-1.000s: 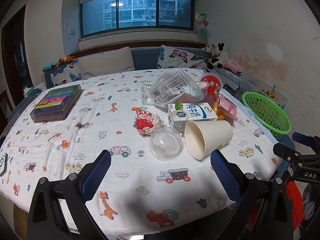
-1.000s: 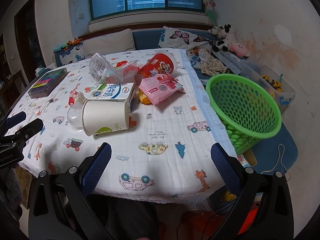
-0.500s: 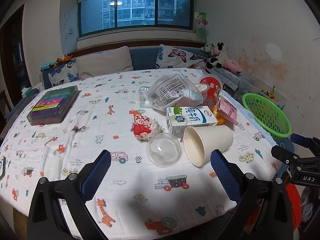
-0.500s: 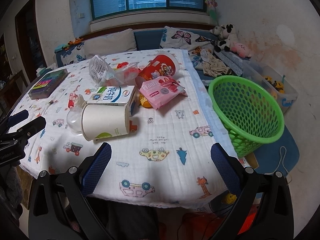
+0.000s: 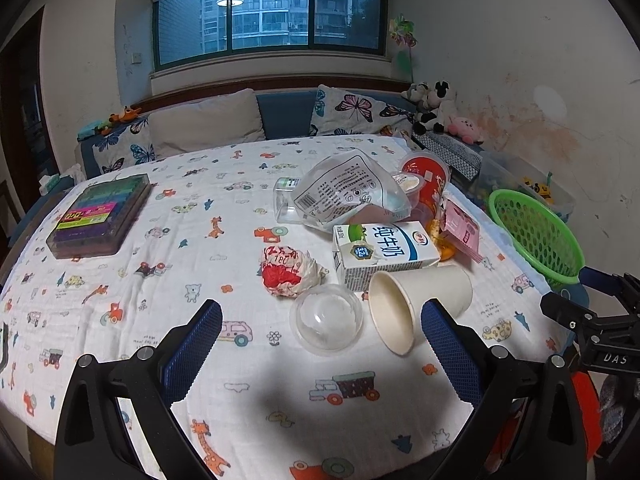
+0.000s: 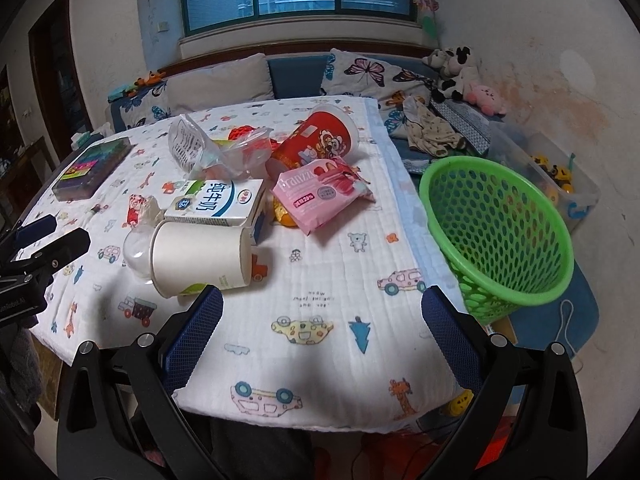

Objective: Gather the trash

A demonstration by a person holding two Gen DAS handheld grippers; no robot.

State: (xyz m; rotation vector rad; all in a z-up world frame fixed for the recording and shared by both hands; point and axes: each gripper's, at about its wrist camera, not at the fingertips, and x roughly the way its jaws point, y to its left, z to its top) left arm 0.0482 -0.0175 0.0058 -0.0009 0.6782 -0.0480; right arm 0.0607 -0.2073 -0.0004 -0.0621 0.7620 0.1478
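Observation:
Trash lies on the patterned tablecloth (image 5: 200,264): a tipped white paper cup (image 5: 416,304) (image 6: 200,256), a clear dome lid (image 5: 326,322), a crumpled red-white wrapper (image 5: 288,270), a milk carton (image 5: 384,252) (image 6: 218,204), a clear plastic bag (image 5: 344,192) (image 6: 192,144), a red cup (image 6: 316,140) and a pink snack packet (image 6: 320,192). A green basket (image 6: 496,236) (image 5: 536,232) stands off the table's right edge. My left gripper (image 5: 320,356) is open and empty just before the lid and cup. My right gripper (image 6: 322,344) is open and empty over the table's near edge.
A box of coloured items (image 5: 100,216) lies at the far left of the table. A sofa with pillows (image 5: 204,124) and plush toys (image 6: 452,68) stands behind. A clear bin of toys (image 6: 560,176) sits beyond the basket.
Both grippers have moved slightly forward and tilted up; the trash sits a little nearer in both views. Both stay open and nothing was grasped.

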